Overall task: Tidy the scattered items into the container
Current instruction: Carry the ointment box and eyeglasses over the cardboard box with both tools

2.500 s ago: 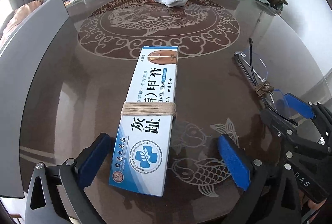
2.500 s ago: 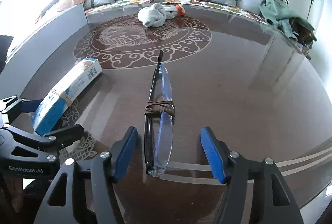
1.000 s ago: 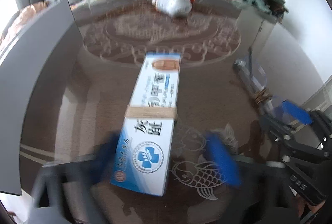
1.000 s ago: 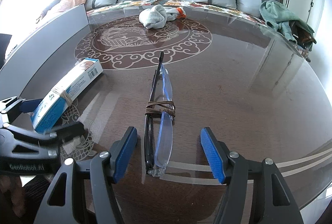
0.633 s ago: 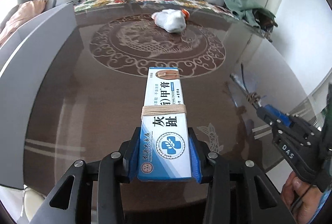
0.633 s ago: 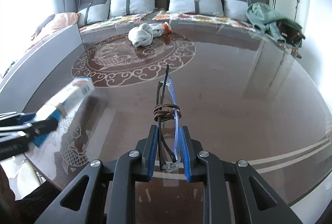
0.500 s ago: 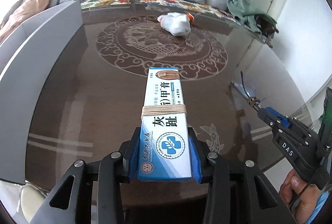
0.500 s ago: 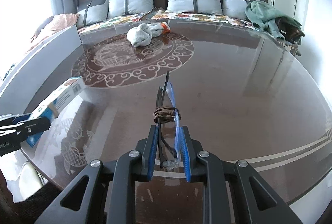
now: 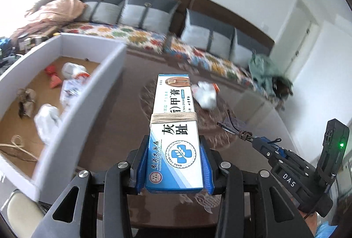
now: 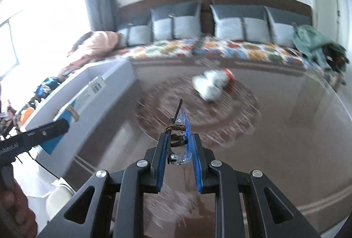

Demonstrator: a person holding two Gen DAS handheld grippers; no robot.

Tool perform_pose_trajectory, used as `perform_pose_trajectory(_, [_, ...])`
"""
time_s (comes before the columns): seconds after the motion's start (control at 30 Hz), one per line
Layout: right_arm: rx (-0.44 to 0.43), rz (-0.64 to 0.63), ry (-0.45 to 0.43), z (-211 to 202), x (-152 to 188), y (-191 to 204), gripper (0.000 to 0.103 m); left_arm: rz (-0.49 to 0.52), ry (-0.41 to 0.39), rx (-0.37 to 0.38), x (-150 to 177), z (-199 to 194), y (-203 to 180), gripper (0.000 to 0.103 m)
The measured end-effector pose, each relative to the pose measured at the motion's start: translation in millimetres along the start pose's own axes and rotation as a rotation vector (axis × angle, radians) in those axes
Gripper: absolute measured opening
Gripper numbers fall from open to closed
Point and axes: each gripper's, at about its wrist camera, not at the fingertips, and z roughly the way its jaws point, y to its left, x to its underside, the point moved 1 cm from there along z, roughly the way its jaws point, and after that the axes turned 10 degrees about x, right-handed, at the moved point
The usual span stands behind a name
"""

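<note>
Left tool: clamped on the near end of the ointment box, held flat in the air above the tabletop, just right of the container wall.
Right tool: clamped on the folded glasses, lifted clear of the tabletop, arms pointing forward.
Ointment box: long, white and blue, bound at mid-length with pale string; not yet inside the container.
Glasses: clear lenses, dark arms, tied with brown cord; not yet inside the container.
Container: grey-walled open box at the left edge of the tabletop, brown floor showing.
Already in the container: white crumpled bags, small red pieces, a brown crumpled scrap, a loop of string; exact kinds blurred.
Left on the tabletop: a white bundle with an orange part, lying on the round pattern, well apart from the container.
Progress, as a judgement: partly tidied; two items in the air and near the container, one bundle lying out.
Remaining, as a judgement: both held items over the wall and released; then the white bundle.
Risk: thin glasses slipping between the pads; long box catching on the wall.
</note>
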Motion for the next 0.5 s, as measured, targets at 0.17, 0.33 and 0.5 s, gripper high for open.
perform_pose_trajectory(0.17, [-0.118, -0.078, -0.040, 11.2, -40.3, 79.4, 0.022, -0.051, -0.109, -0.095, -34.9, -48.6, 47.4, 0.041])
perform_pose_trajectory(0.33, [-0.237, -0.156, -0.080, 22.3, -80.4, 158.8, 0.022, -0.153, -0.145, -0.231, -60.7, -79.1, 133.9, 0.041])
perform_pose_trajectory(0.5, [-0.346, -0.235, -0.091, 45.4, -114.4, 241.5, 0.022, -0.201, -0.104, -0.309, -86.2, -83.2, 207.0, 0.041])
